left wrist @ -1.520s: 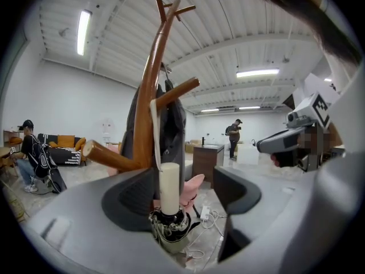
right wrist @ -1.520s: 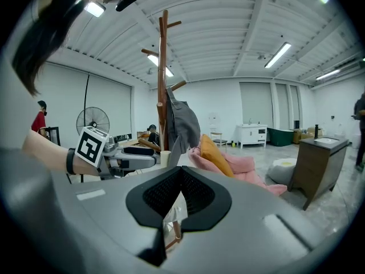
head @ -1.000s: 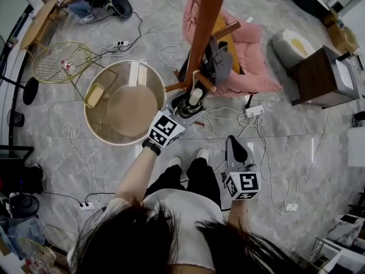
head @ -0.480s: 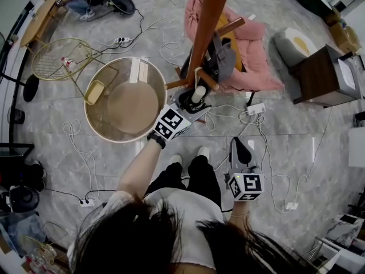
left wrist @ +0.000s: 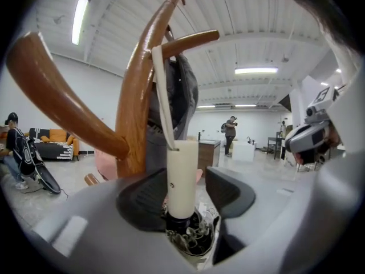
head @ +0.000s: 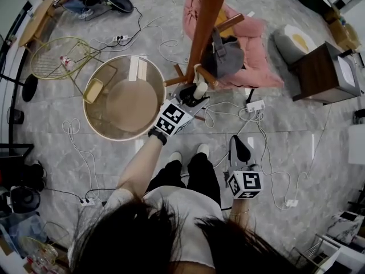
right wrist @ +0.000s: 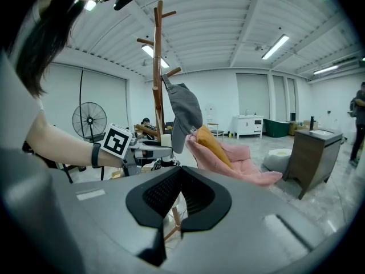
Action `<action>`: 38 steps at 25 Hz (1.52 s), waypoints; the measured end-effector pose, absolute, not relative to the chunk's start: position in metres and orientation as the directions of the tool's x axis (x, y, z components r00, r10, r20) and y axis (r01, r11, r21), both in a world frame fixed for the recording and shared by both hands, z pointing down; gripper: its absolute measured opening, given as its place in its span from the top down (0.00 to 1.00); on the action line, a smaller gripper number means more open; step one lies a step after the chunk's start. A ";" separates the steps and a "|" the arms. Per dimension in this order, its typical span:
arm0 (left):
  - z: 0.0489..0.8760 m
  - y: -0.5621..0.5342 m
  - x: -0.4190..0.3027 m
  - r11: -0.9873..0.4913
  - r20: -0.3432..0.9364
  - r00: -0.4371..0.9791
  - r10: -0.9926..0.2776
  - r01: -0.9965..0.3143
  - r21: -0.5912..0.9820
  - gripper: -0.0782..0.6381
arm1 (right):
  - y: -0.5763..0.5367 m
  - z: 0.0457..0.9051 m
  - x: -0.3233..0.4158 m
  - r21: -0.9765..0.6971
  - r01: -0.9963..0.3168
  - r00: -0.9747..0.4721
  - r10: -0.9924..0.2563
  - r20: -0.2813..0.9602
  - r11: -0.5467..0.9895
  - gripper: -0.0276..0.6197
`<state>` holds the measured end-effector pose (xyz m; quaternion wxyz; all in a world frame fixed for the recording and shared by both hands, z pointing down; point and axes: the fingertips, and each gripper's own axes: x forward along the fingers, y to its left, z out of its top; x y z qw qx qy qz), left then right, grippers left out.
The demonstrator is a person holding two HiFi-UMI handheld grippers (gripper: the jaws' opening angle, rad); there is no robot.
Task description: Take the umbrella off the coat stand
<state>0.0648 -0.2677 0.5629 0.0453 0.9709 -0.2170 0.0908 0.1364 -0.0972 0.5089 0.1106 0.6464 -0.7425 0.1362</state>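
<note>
The umbrella's cream handle (left wrist: 181, 176) hangs by a pale strap (left wrist: 161, 96) from a peg of the brown wooden coat stand (left wrist: 137, 96). My left gripper (left wrist: 188, 178) has the handle between its jaws. They are closing, and a gap still shows at the right pad (left wrist: 228, 190). In the head view the left gripper (head: 191, 96) is at the handle (head: 199, 90) beside the stand's pole (head: 205, 21). A grey cap (head: 225, 56) hangs on another peg. My right gripper (head: 239, 144) is held low and apart, shut on nothing (right wrist: 181, 170).
A round table (head: 122, 101) stands left of the stand, with a yellow wire table (head: 57, 59) beyond it. A pink chair (head: 251, 56) lies behind the stand, and a dark cabinet (head: 322, 76) is at the right. Cables (head: 251, 107) run over the floor.
The left gripper stays at the umbrella handle and its jaws look a little narrower round it. The right gripper hangs in about the same place.
</note>
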 end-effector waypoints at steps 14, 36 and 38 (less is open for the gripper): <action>0.565 -0.269 0.055 -0.890 0.254 0.870 -0.423 -0.452 0.063 0.60 | -0.100 0.506 0.135 -0.076 -0.991 -0.132 -0.937 0.324 0.113 0.95; 0.535 -0.244 0.056 -0.901 0.239 0.882 -0.406 -0.430 0.053 0.60 | -0.120 0.486 0.140 -0.052 -0.987 -0.158 -0.948 0.276 0.149 0.95; 0.527 -0.242 0.054 -0.901 0.229 0.882 -0.412 -0.432 0.043 0.60 | -0.121 0.485 0.138 -0.051 -0.986 -0.164 -0.948 0.273 0.156 0.95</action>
